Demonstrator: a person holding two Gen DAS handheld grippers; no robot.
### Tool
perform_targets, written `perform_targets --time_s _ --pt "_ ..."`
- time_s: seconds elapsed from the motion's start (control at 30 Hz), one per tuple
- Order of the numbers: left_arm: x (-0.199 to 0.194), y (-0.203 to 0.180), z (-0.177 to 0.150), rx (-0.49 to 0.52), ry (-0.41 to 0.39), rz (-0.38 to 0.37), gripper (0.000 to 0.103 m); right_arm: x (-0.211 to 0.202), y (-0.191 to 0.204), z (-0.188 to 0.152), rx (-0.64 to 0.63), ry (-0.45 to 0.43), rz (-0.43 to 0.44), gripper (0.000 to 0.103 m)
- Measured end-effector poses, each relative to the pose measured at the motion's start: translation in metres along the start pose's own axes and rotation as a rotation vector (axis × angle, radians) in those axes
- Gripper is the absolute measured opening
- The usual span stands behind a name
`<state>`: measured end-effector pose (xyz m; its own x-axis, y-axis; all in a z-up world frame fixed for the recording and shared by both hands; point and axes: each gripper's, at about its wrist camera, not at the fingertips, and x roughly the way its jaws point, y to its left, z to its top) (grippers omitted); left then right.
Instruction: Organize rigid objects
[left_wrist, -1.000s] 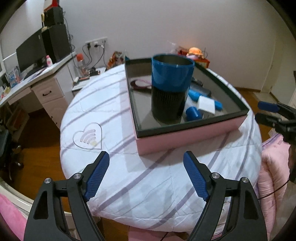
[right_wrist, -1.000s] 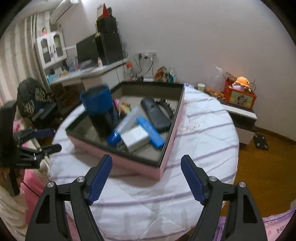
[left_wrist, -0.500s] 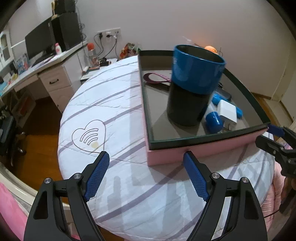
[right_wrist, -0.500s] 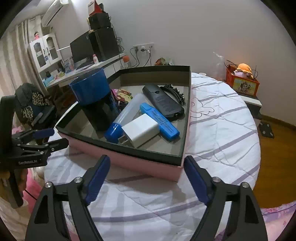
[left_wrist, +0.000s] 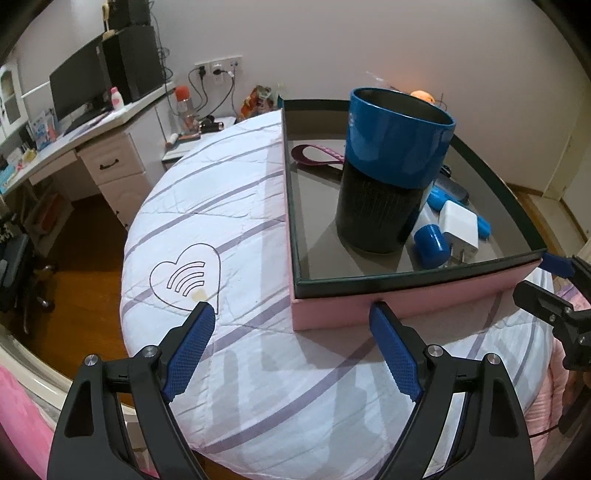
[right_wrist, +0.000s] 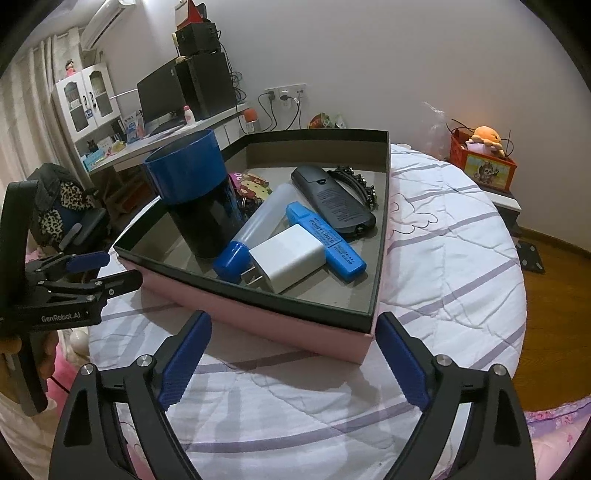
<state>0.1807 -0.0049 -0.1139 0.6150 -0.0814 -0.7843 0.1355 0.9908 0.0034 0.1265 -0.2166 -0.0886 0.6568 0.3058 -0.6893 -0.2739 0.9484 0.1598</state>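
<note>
both grippers gape empty (right just widened) – tall blue cup (right_wrist: 195, 192) crowds pink box (right_wrist: 258, 314).

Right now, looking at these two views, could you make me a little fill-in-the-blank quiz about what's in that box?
1. The tall cup standing in the pink box has a ____ upper band.
2. The white charger lies partly on top of a blue ____.
3. The black remote lies ____ the box.
4. Both the left gripper and the right gripper are ____.

Missing words: blue; highlighter; inside; open
</note>
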Motion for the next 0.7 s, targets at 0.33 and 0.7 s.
perform_targets --time_s 0.33,0.7 --pt "0.004 -0.003 0.0 0.001 0.017 0.003 0.088 0.002 0.006 0.001 -0.007 0.014 -0.028 0.092" --pt "-0.008 -0.015 -0.008 0.047 0.015 0.016 0.102 -0.001 0.015 0.002 -0.035 0.013 -0.096 0.099"
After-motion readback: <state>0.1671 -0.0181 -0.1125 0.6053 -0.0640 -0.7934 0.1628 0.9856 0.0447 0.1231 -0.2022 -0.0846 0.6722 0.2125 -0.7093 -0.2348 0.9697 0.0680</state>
